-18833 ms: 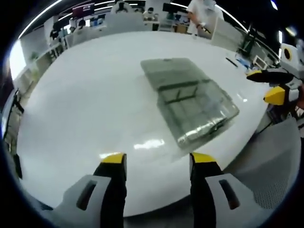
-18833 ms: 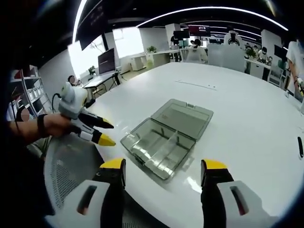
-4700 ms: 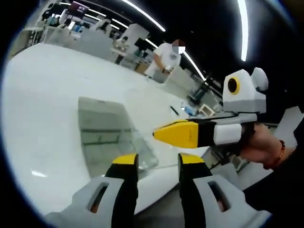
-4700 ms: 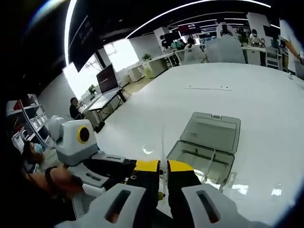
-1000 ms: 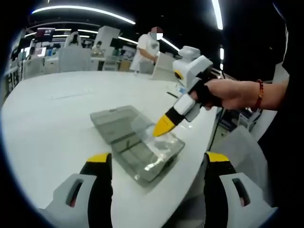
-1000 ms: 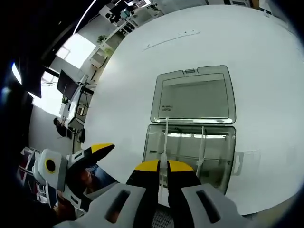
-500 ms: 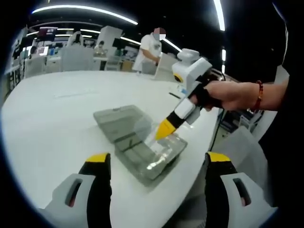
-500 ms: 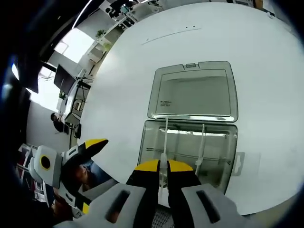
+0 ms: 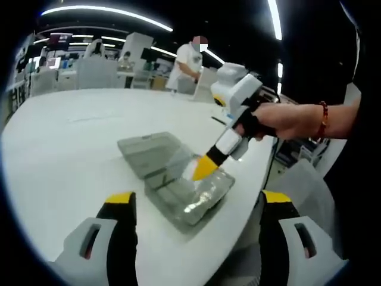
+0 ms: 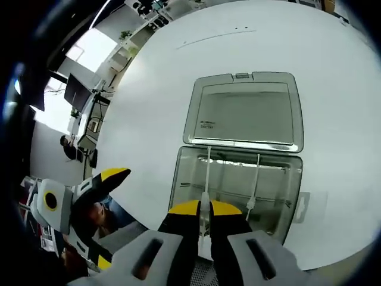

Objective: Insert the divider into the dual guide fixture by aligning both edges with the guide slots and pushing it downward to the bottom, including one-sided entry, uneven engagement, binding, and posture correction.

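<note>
Two jaws of the right gripper (image 10: 201, 210) are pinched nearly together on a thin clear divider (image 10: 205, 179), which stands edge-on over the open box (image 10: 238, 179) on the white table (image 10: 149, 89), reaching into the tray toward 12 o'clock. Left gripper (image 9: 196, 202) hangs wide open and empty, with the box (image 9: 178, 179) ahead at 12 o'clock and the right gripper (image 9: 205, 167) tipped down over it.

Open box (image 10: 238, 161) on table (image 10: 333, 77), divider (image 10: 206, 173) inside.
</note>
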`<state>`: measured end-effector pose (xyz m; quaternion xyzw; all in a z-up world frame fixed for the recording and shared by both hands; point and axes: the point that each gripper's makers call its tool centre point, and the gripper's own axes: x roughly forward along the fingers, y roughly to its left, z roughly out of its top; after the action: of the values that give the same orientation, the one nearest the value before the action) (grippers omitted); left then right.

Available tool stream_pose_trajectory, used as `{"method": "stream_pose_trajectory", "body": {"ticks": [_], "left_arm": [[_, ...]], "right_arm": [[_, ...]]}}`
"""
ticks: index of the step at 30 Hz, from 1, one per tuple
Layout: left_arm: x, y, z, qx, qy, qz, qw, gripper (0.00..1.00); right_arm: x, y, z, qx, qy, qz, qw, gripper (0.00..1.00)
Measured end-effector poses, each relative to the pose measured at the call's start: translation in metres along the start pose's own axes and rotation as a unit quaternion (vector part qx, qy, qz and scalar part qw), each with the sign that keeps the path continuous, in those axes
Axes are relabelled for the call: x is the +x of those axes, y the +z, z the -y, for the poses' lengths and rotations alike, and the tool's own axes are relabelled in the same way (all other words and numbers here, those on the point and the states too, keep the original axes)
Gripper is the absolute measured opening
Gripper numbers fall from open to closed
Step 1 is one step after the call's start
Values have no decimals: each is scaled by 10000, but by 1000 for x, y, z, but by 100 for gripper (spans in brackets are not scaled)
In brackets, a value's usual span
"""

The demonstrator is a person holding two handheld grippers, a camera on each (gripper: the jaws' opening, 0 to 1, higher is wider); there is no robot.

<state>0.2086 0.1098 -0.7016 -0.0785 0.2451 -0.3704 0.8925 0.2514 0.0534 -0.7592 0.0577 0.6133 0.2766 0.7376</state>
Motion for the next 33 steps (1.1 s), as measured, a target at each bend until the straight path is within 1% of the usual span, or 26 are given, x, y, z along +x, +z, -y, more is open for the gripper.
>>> {"method": "stream_pose_trajectory", "body": {"ticks": [8,13,27,33], "left_arm": [[-2,-2,-5,-57,52,10,10000,83],[-4,0,-6,-98,68,63,9999,83],[-5,-1,-8,-128,93,68,9999,82],[-6,-2,-11,-166,112,69,9998,82]], "right_arm": [[3,0,-1,-94,-52,-62,9999,0],[4,-1,-1,-133,-75,-87,9998,0],[8,-2,1,-530,-352,-242,9977,0],[8,-2,2,-570,-391,-269,9972,0]]}}
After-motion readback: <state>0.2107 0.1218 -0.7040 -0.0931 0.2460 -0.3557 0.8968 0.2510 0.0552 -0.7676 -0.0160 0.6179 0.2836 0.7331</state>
